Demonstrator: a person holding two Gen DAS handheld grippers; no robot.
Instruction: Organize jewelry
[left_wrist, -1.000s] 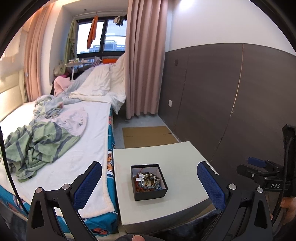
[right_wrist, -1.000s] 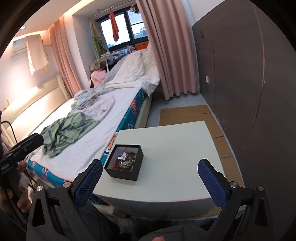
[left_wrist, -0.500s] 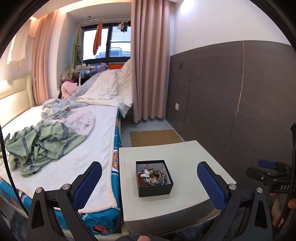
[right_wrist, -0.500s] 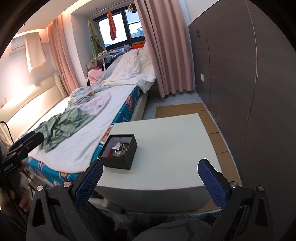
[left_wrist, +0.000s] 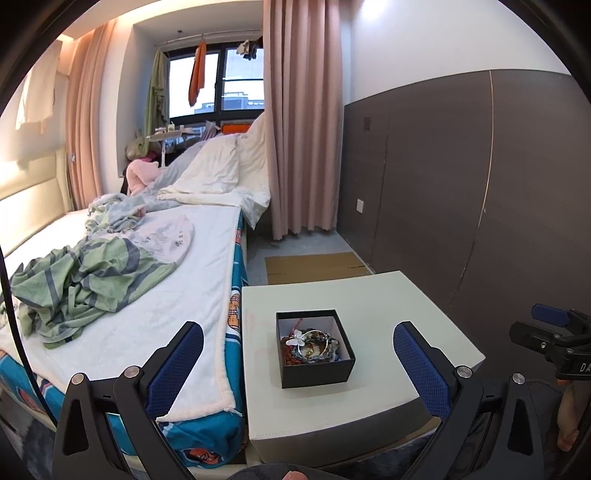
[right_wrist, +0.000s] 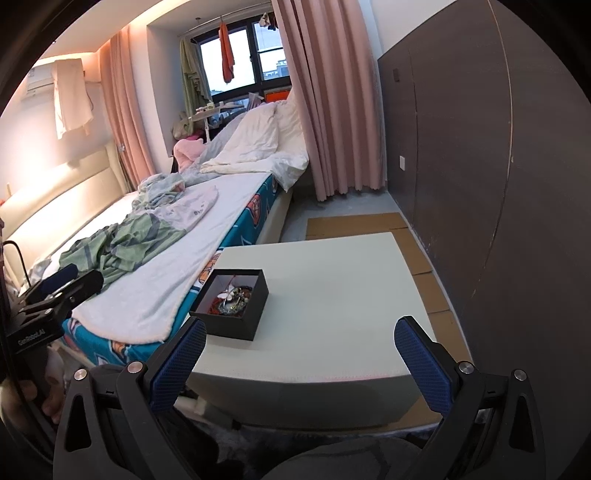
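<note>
Jewelry (left_wrist: 309, 344) sits heaped inside a small black box (left_wrist: 318, 373) on the pale table (left_wrist: 406, 306) beside the bed (left_wrist: 147, 295), and from where I steer that is all of it I can find: nothing of the kind lies loose on the tabletop in either view. I see a white butterfly-shaped piece (left_wrist: 295, 339) on top, a metal bangle under it, red beads at the left wall of the box, all tangled together. That fits two readings, I judge: pieces gathered into the box and the tidying near its end, or a jumble waiting to be sorted out of it; these pictures do not settle which. My left gripper (left_wrist: 298, 354) hangs short of the table's near edge with its jaws spread wide and nothing between them, the box lying straight ahead between the blue pads (left_wrist: 421, 365). My right gripper (right_wrist: 300, 354) is likewise wide and empty, with the box ahead to its left (right_wrist: 231, 306). The box is close to square, so it has no real long axis; its open mouth faces up and its sides run roughly parallel to the table edges.
</note>
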